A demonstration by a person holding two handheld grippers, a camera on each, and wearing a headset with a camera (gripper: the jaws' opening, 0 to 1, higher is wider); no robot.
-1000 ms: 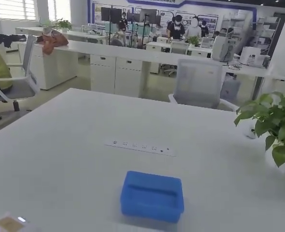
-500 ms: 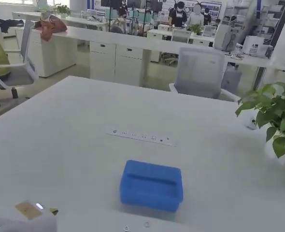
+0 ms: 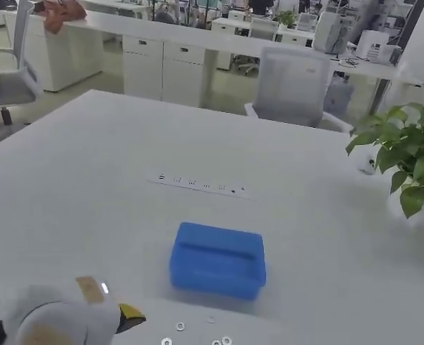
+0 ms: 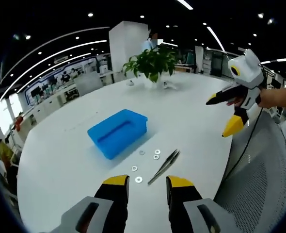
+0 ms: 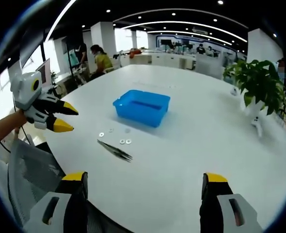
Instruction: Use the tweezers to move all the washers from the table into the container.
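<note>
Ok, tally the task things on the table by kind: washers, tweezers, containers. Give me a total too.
Washers: 5
Tweezers: 1
Blue container: 1
Total: 7

Blue rectangular container (image 3: 215, 279), open-topped, upright on the counter (image 4: 191, 121). Five small silver washers (image 4: 138, 179) lie flat, scattered near its long side. Thin metal tweezers (image 4: 164, 166) lie flat just beside them.
</note>
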